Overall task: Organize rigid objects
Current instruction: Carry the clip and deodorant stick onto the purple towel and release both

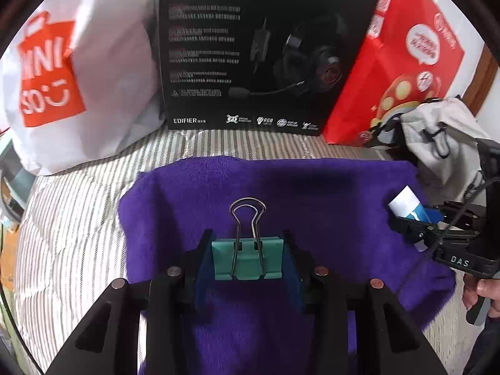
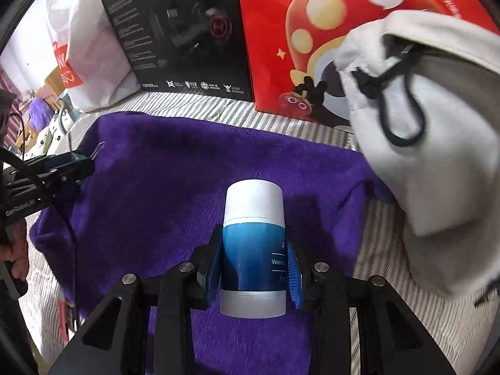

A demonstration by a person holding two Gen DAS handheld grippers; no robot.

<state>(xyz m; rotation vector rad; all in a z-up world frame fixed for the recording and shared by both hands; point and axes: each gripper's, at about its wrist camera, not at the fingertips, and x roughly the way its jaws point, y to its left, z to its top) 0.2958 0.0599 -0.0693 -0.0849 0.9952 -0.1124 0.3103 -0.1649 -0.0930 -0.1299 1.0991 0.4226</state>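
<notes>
both grippers loaded above the purple towel

nearest us, our left gripper [image 1: 247,259] has its jaws closed on the flat sides of a teal binder clip [image 1: 247,261], wire handles pointing forward, so it cannot pivot. our right gripper [image 2: 254,265] has its jaws pressed against the blue middle of a white-capped vaseline stick [image 2: 253,250], cap forward, a grip we judge steady for carrying. beneath both lies the purple towel [image 1: 312,193] on a striped bed cover [image 1: 68,234]. just right of the stick a grey drawstring pouch [image 2: 437,156] hangs, mouth toward us, probably the destination. farther back stand a black headset box [image 1: 250,47], a red bag [image 2: 312,31] and a white shopping bag [image 1: 93,62].
</notes>
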